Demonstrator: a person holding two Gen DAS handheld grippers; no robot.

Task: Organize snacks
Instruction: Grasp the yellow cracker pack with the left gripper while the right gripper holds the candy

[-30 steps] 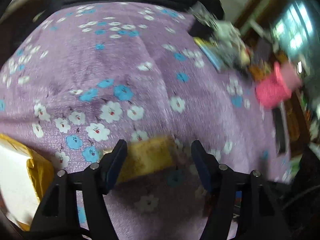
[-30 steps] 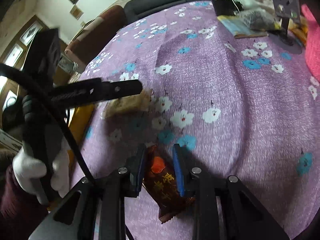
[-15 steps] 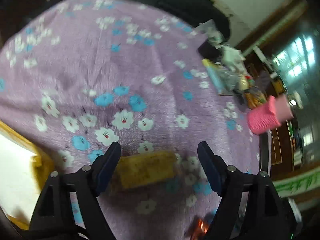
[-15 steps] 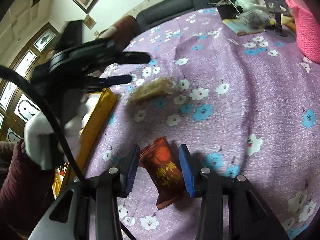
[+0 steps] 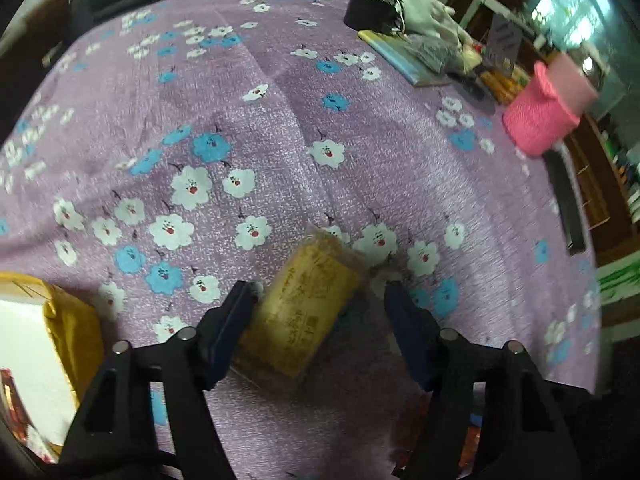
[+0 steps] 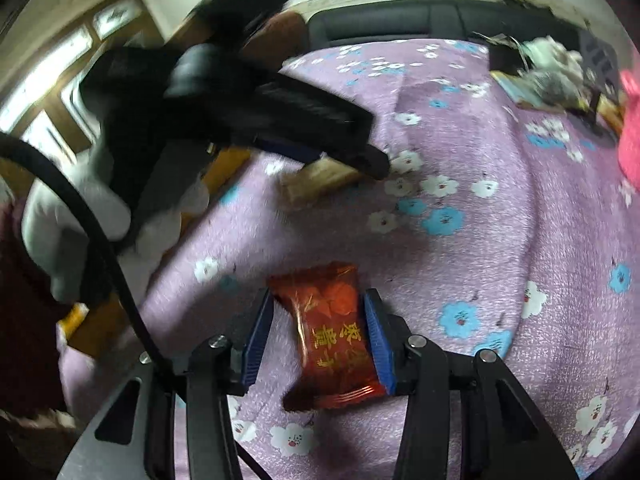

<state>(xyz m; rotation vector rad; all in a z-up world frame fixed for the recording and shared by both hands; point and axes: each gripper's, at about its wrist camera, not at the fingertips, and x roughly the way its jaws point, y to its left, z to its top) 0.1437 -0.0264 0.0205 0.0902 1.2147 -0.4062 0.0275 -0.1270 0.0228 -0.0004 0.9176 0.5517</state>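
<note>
The table [image 5: 360,128] carries all items on its cloth [image 5: 280,120]. A snack bar [image 5: 308,312] lies near the front edge, tilted, between the fingers of the left gripper [image 5: 320,300] and against the left one. A box [image 5: 48,344] sits at the front left corner, left of the bar. A wrapped snack [image 6: 332,332] lies flat between the fingers of the right gripper [image 6: 320,312], in front of the bar. At the far right stands a knitted holder [image 5: 544,116], with a book [image 5: 404,60] and clutter behind it. A sofa [image 6: 400,20] runs behind the table.
</note>
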